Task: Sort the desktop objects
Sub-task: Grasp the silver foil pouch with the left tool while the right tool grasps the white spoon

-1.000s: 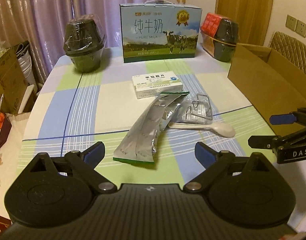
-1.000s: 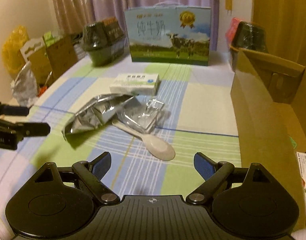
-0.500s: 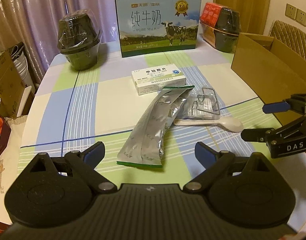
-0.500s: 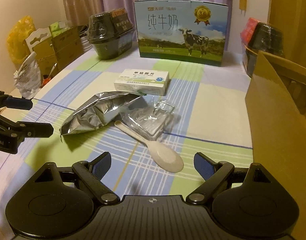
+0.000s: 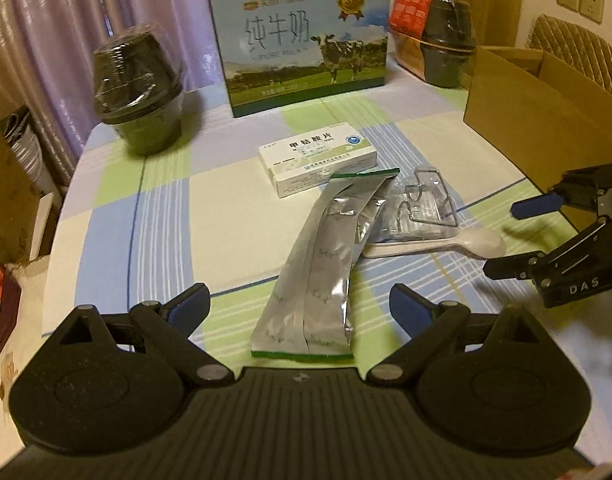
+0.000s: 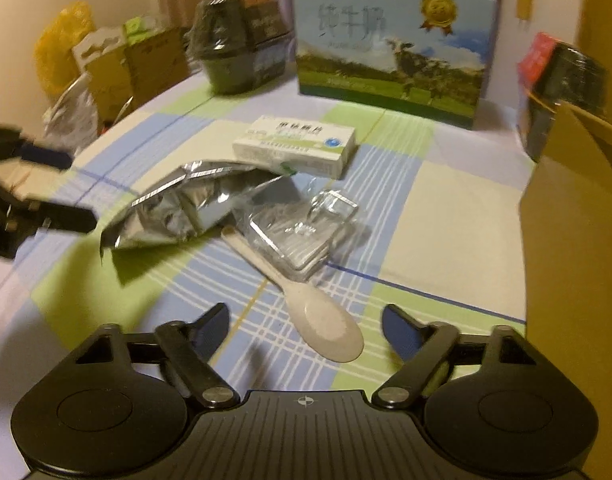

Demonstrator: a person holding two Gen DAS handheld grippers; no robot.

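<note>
On the checked tablecloth lie a silver foil pouch (image 5: 324, 260) (image 6: 194, 204), a white medicine box (image 5: 318, 158) (image 6: 296, 146), a clear plastic blister pack (image 5: 420, 208) (image 6: 302, 232) and a beige spoon (image 5: 438, 242) (image 6: 306, 304). My left gripper (image 5: 300, 306) is open just short of the pouch's near end; it also shows at the left edge of the right wrist view (image 6: 72, 186). My right gripper (image 6: 304, 320) is open right over the spoon's bowl, and shows at the right of the left wrist view (image 5: 506, 236). Both hold nothing.
An open cardboard box (image 5: 546, 96) (image 6: 578, 216) stands at the table's right edge. At the back are a milk carton (image 5: 302, 40) (image 6: 390, 52) and two wrapped dark bowls (image 5: 140, 88) (image 5: 446, 48). Boxes and bags (image 6: 106, 68) crowd the floor to the left.
Both grippers have moved forward toward the pile. The right one has closed in on the spoon, the left on the pouch. Nothing on the table has shifted.
</note>
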